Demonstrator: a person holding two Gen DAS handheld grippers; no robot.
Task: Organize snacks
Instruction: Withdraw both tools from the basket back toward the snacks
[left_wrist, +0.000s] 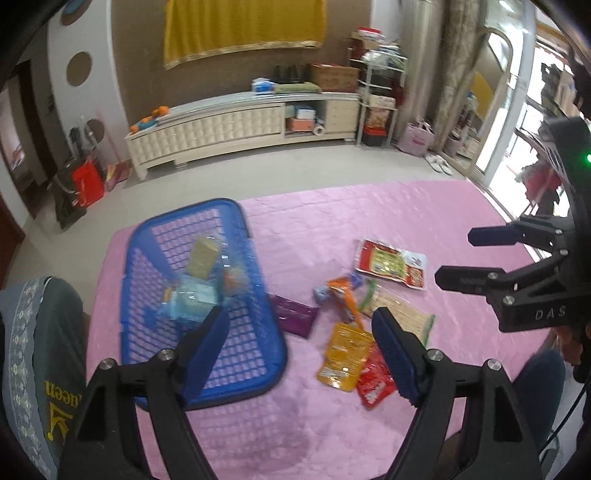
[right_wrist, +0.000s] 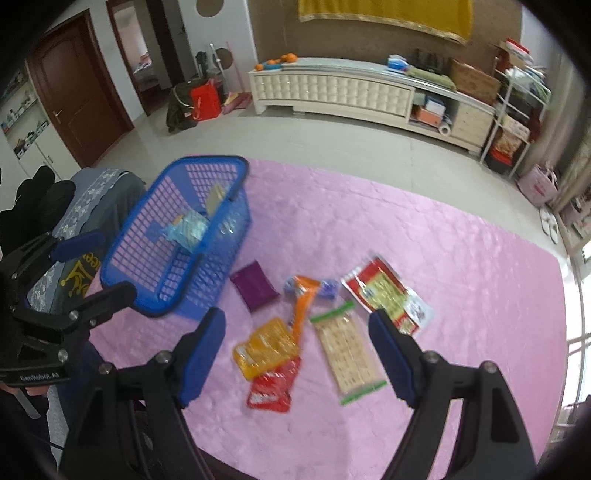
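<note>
A blue plastic basket (left_wrist: 258, 354) (right_wrist: 122, 273) stands on the pink cloth and holds a tan pack (left_wrist: 201, 258) and a light blue pack (left_wrist: 192, 301). Loose snacks lie to its right: a purple pack (right_wrist: 255, 286), an orange stick pack (right_wrist: 303, 301), a yellow pack (right_wrist: 264, 347), a red pack (right_wrist: 271, 387), a green-edged cracker pack (right_wrist: 345, 354) and a red-and-yellow pack (right_wrist: 384, 291). My left gripper (left_wrist: 299, 345) is open and empty, above the basket's near right corner. My right gripper (right_wrist: 295, 349) is open and empty, above the yellow and cracker packs.
The pink cloth (right_wrist: 461, 258) covers the table. A chair back with grey fabric (left_wrist: 40, 350) stands left of the basket. A long white cabinet (left_wrist: 229, 125) lines the far wall across a tiled floor.
</note>
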